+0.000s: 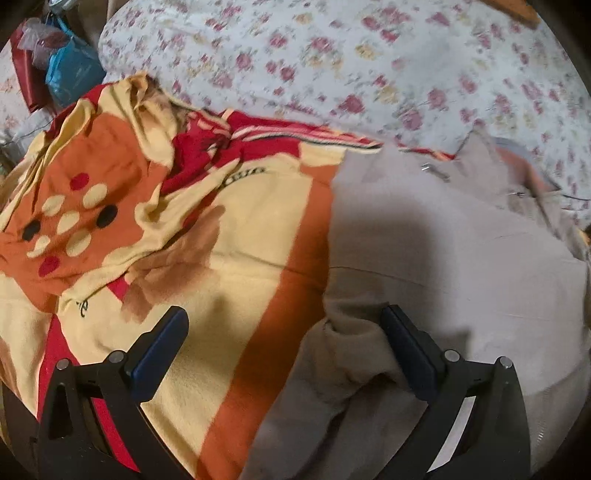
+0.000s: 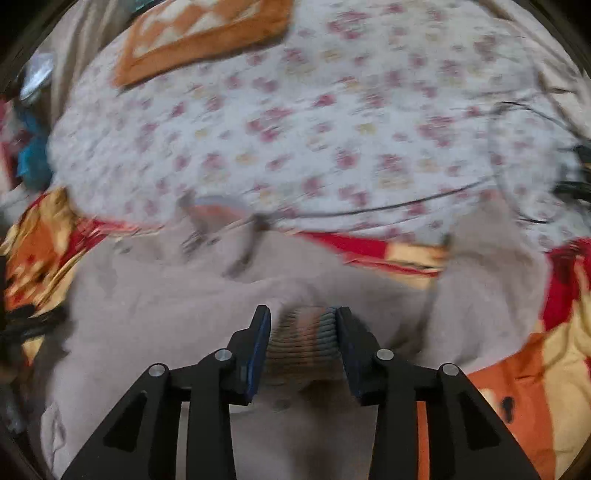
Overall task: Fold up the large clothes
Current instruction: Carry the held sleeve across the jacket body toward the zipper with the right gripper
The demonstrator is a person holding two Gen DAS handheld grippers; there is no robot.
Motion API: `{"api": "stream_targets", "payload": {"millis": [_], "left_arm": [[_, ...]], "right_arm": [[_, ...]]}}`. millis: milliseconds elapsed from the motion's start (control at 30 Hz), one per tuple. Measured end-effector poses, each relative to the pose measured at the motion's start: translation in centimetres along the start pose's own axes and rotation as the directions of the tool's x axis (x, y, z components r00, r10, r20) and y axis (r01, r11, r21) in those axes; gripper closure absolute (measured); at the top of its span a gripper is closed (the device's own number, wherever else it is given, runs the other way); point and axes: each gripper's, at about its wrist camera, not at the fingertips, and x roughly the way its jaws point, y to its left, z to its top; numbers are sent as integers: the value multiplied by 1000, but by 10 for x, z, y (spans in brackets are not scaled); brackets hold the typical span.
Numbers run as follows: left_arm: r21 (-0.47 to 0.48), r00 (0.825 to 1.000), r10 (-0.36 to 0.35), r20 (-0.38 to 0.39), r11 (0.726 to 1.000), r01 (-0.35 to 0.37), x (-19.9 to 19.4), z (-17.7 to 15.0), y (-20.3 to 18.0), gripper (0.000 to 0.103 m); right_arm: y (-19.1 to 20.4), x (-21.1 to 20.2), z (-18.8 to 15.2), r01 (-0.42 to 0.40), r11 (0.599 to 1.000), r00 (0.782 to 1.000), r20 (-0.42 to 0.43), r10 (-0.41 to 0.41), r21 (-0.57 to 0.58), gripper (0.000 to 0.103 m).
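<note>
Garment (image 1: 443,258) lies on blanket (image 1: 229,236); blanket spreads left of it. Sheet (image 1: 332,66) behind both. Bags (image 1: 66,70) at far left, beyond blanket.

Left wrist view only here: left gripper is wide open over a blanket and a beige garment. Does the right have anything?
Observer: Yes. The right gripper is shut on the ribbed cuff of the beige garment.
Operator: What's past the garment on that side?
Observer: The floral sheet, with an orange patterned cloth lying on it at the far end.
Operator: Any snag risk near the right?
Observer: A thin dark cable runs across the sheet beyond the garment, apart from the gripper.
Operator: And my left?
Observer: The left gripper holds nothing.
</note>
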Motion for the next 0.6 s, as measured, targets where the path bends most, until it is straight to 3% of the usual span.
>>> {"api": "stream_targets", "payload": {"millis": [33,133,167,233,333,467,600], "left_arm": [[-6,1000,-4,-4,1000,4,3,-1,2,0],[-33,1000,-29,-10,999,28,9,-2,7,0],[-37,999,-34,-12,999,33,10,-2,8,0],[-32,999,-32,-10,999,32,9,-2,9,0],[-15,1000,-21,2,1000,21,1,-4,7,0],[-8,999,-40,29,999,40,-15,-2,4,0],[17,997,-51,65,999,50,-32,1,-4,0]], "right_arm": [[8,9,-3,-25,999,999,-37,24,-29,66],[21,44,-11,54,993,994,-91,-64,-108,66],[18,59,-12,76,992,989,-119,-88,-100,68],[4,76,-12,53,998,983,-173,-55,-13,67],[-1,63,-6,22,999,988,-153,-14,47,65],[10,28,-5,-22,1000,995,-94,23,10,63],[18,16,-11,-38,999,995,-93,35,-34,63]]}}
